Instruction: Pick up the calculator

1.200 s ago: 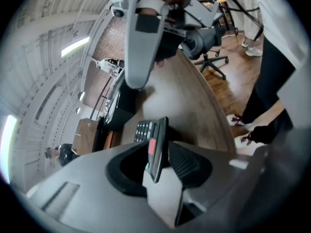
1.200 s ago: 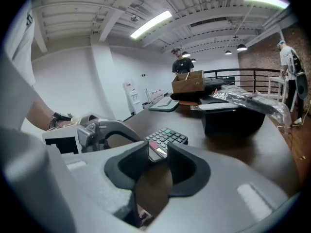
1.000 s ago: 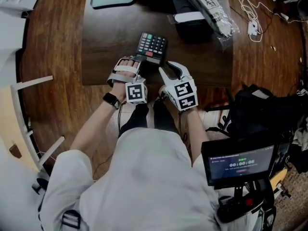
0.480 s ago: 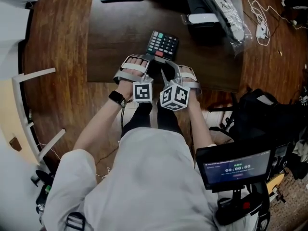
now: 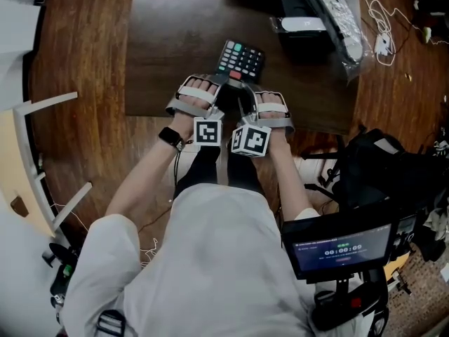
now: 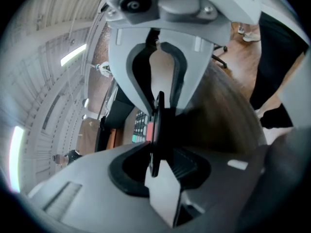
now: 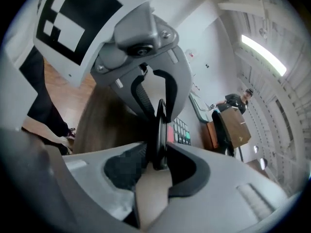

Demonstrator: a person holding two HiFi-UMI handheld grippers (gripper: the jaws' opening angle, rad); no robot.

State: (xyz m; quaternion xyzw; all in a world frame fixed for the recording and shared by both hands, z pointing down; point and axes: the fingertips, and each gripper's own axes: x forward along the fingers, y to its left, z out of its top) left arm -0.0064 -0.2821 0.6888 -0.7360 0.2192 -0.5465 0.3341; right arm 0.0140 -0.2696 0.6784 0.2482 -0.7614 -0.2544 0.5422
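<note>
The flat black calculator [image 5: 240, 60] with coloured keys lies askew on a darker rectangular surface [image 5: 175, 48] set into the round wooden table [image 5: 84, 83]. Its near end sits between the two grippers.

A second ago the right gripper [image 5: 243, 93] was turned so that the face of its marker cube [image 5: 250, 139] looked upward, and its white jaws stood plainly apart beside the calculator. It has since rolled over, and the strapped right hand [image 5: 272, 111] now lies knuckles-up like the left hand [image 5: 198, 93]. The left gripper [image 5: 220, 88] keeps its place at the calculator's near left corner.

In the left gripper view, the left gripper [image 6: 156, 132] has just been closing. A thin dark edge of the calculator [image 6: 143, 127] reaches from one jaw to the other, with red and green keys beside it.

In the right gripper view, the right gripper [image 7: 159, 135] likewise has the calculator [image 7: 181, 130] edge-on between its jaws, touching both.

A clear plastic bag [image 5: 340, 20] lies well apart at the far right.
</note>
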